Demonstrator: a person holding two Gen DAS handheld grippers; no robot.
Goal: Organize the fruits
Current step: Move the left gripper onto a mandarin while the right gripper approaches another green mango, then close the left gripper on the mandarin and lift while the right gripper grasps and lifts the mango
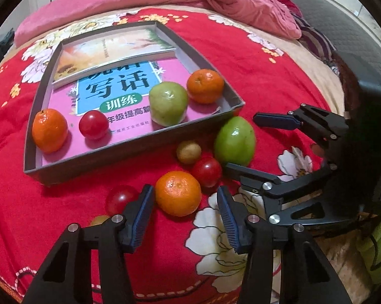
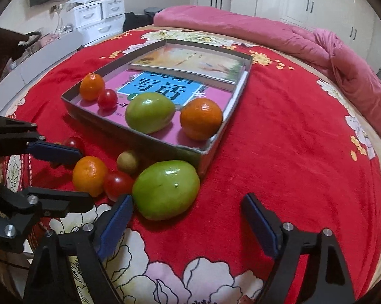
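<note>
Left gripper [image 1: 185, 197] astride orange [image 1: 178, 193], right gripper [image 2: 188, 210] behind green fruit [image 2: 166, 189]

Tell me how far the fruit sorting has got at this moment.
Done: four fruits lie in the tray. In hand: left gripper straddles an orange; right gripper nears a green fruit. Neither is gripped. Left: several tomatoes and small fruits on the bedspread.

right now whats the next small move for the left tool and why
Probably ease the left tool a little further down and close on the orange lying on the red bedspread. The orange sits just ahead of the open fingers, outside the gray tray, where two oranges already lie. A red tomato touches it, so go gently.
</note>
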